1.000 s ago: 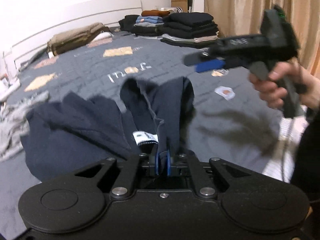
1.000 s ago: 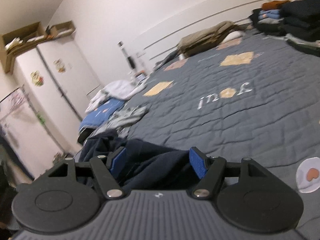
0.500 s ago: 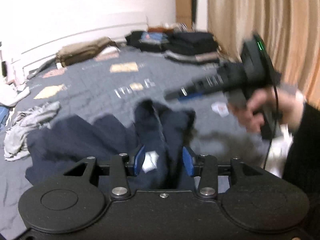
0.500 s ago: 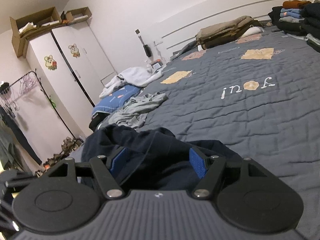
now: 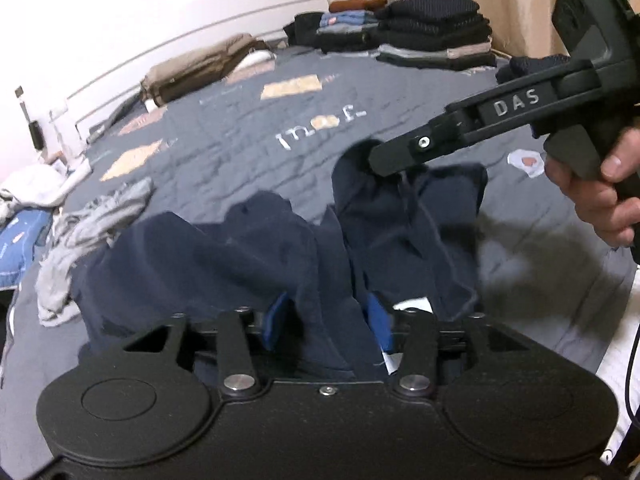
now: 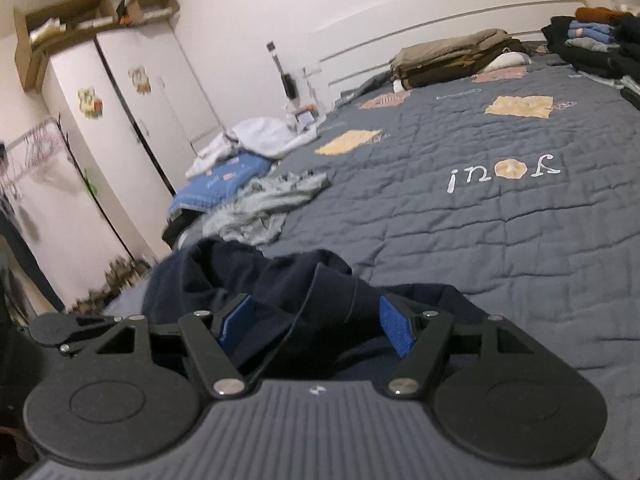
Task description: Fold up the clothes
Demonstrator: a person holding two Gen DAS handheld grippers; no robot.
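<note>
Left gripper (image 5: 326, 322) fingers are opening, navy fabric loose between them; right gripper (image 6: 316, 322) fingers stand apart over the same navy garment (image 5: 248, 256), crumpled beside the grey shirt (image 5: 92, 232). It looks soft, light and floppy; best taken at hem corners.

My left wrist camera sits low over the bed (image 5: 224, 148), looking forward and down along its jaws toward the headboard and the folded stacks (image 5: 436, 36) at the far right. My right wrist camera rides nearer the quilt, angled left toward the wardrobe (image 6: 120, 152). Both share the navy garment (image 5: 256, 256) close up, the grey garment (image 6: 268, 208) and the quilt lettering (image 6: 504, 174).
</note>
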